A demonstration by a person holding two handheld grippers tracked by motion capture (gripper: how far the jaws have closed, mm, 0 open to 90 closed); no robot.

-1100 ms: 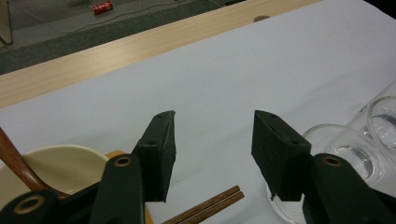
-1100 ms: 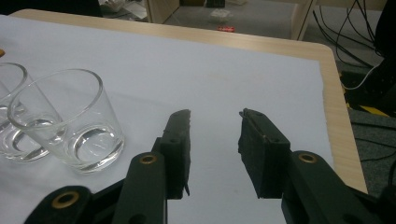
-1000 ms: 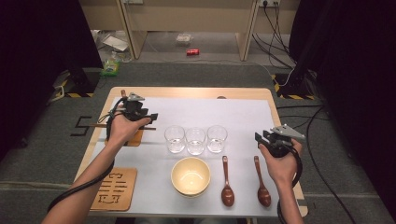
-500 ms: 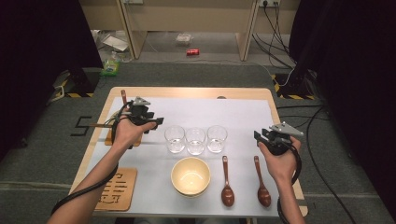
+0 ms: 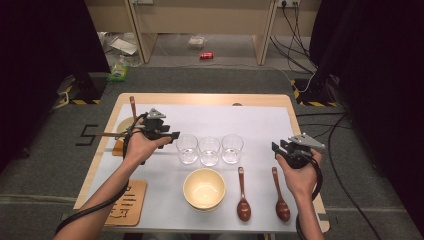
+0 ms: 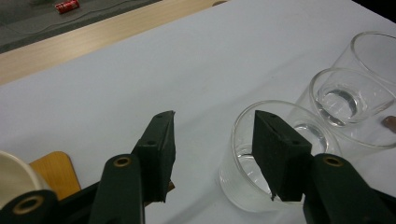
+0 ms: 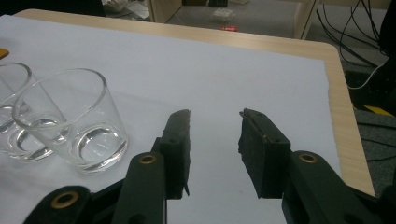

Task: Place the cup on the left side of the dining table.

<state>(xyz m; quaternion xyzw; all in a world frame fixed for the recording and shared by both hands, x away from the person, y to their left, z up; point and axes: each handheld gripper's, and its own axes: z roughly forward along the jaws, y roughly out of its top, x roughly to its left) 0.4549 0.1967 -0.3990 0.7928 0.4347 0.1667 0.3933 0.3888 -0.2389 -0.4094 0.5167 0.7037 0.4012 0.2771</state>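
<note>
Seen from the high view: a wooden table [image 5: 260, 99] covered by a white sheet [image 5: 250, 122]. At centre, three clear glasses in a row — left glass [image 5: 187, 148], middle glass [image 5: 209, 151], right glass [image 5: 232, 148] — close side by side. Just in front of them, a cream bowl [image 5: 204, 188], then two brown wooden spoons [image 5: 243, 194] [image 5: 280, 195] lying to its right, handles pointing away.

At left, held in the left hand [image 5: 138, 147], the left gripper [image 5: 172, 135], just beside the left glass, jaws pointing towards it. In the left gripper view, jaws apart with nothing pinched: one jaw in front of the near glass [image 6: 275, 154], the other over bare sheet, so the glass off to one side of the gap rather than between the pads.

At right, held in the right hand [image 5: 298, 172], the right gripper [image 5: 278, 148], near the table's right edge, well apart from the glasses. In the right gripper view, jaws [image 7: 214, 140] apart — empty, bare white sheet between them, nearest glass [image 7: 74, 119] off to the left.

Behind the left hand, a cream dish, partly hidden.
</note>
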